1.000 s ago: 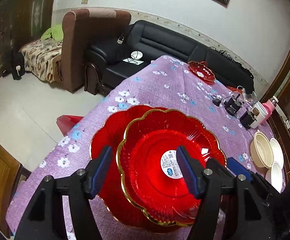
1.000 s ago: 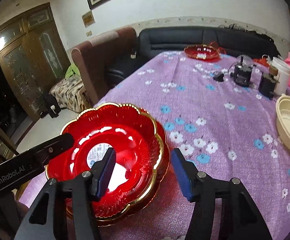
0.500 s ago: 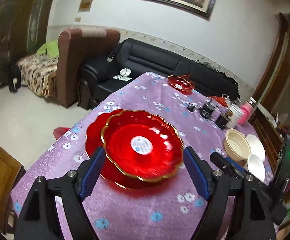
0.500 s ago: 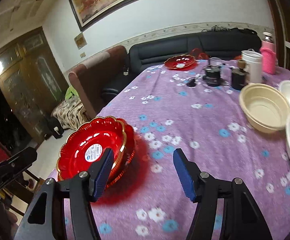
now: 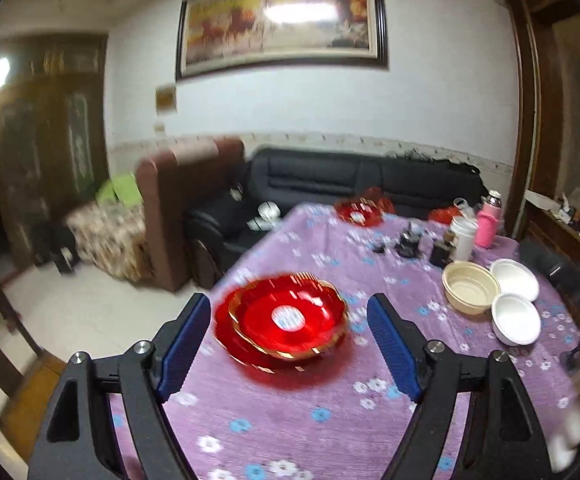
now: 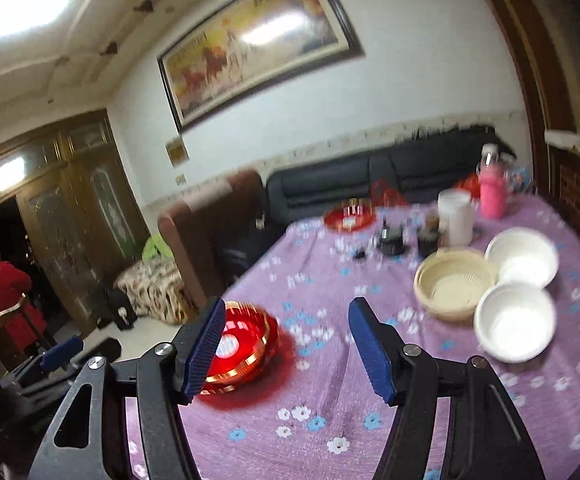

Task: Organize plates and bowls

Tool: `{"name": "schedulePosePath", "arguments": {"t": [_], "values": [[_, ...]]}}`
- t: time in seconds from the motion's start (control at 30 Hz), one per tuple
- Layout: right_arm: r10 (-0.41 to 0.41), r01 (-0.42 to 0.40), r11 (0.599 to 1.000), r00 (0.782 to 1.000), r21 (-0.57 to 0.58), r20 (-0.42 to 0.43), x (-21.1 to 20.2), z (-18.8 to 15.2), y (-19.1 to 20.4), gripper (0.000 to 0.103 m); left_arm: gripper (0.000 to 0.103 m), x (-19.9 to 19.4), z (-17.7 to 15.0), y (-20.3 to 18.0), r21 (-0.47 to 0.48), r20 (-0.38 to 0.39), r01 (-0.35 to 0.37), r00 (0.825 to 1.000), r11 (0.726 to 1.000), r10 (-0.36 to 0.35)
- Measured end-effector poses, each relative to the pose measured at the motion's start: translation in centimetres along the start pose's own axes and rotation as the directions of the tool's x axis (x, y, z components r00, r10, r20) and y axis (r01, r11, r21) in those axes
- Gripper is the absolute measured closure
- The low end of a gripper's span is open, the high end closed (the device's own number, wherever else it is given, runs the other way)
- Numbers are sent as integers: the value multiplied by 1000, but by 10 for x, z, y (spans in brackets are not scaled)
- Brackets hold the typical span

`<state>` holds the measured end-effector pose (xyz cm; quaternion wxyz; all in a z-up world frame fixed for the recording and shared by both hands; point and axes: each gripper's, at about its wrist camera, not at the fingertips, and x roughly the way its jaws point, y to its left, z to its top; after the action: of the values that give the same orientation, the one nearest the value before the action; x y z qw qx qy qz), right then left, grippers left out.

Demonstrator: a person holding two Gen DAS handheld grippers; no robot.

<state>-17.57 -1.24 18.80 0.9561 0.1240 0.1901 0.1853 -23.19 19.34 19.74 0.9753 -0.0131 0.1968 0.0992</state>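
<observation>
Two stacked red plates with gold rims (image 5: 286,326) sit near the left edge of the purple flowered table; they also show in the right wrist view (image 6: 242,346). A third red plate (image 5: 358,213) lies at the far end. A beige bowl (image 5: 469,286) and two white bowls (image 5: 515,318) sit at the right, also in the right wrist view (image 6: 515,322). My left gripper (image 5: 290,344) is open and empty, raised in front of the red stack. My right gripper (image 6: 286,344) is open and empty, right of the stack.
A white jar (image 6: 454,216), a pink bottle (image 6: 491,196) and small dark items (image 6: 389,238) stand at the far right of the table. A black sofa (image 5: 349,180) and a brown armchair (image 5: 182,200) stand behind. A person in red (image 6: 6,296) stands by the door.
Both grippers have pulled back and up from the red plates, which stay stacked on the table. The views now tilt toward the wall and the bowls.
</observation>
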Motion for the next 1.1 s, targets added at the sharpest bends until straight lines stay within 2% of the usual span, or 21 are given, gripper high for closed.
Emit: {"name": "schedulePosePath", "arguments": {"t": [0.07,0.17,0.3,0.4,0.47,0.53,0.6,0.63,0.73,0.8,0.9,0.97,1.03,1.1], "values": [[14,-13,1000,998,-24,59,-29,16,7,30,16,-22,7,-3,30,74,-61,996,998,58],[5,5,998,989,-62,147,-65,38,15,26,13,-50,17,-9,69,165,-133,979,989,120],[-30,57,993,970,-107,241,-106,76,25,26,12,-84,39,-17,136,264,-164,957,977,124],[-88,144,978,940,-151,329,-138,119,36,26,12,-112,70,-20,160,335,-170,936,972,109],[-139,227,956,909,-187,392,-159,154,49,22,9,-133,103,-19,159,387,-165,917,973,92],[-184,296,931,886,-213,426,-176,190,60,19,2,-150,139,-19,156,443,-195,890,968,108],[-221,343,914,868,-217,444,-189,220,68,17,1,-155,166,-19,154,469,-223,874,963,128],[-238,364,906,860,-216,451,-194,235,71,15,0,-157,177,-20,157,471,-224,873,962,127],[-272,395,897,848,-199,455,-203,260,68,11,0,-148,198,-19,162,418,-157,905,974,77],[-291,403,895,851,-190,436,-194,263,59,11,0,-130,194,-22,169,370,-104,928,980,34],[-285,371,912,881,-177,377,-172,251,38,11,0,-98,175,-33,179,302,-48,953,983,-9],[-292,353,921,906,-163,306,-145,235,18,11,0,-73,159,-44,186,254,4,966,983,-52],[-303,347,924,921,-160,246,-121,218,0,11,0,-48,143,-55,191,201,56,975,980,-95],[-330,359,920,926,-157,181,-93,198,-22,11,0,-22,127,-71,203,134,107,982,973,-136]]}}
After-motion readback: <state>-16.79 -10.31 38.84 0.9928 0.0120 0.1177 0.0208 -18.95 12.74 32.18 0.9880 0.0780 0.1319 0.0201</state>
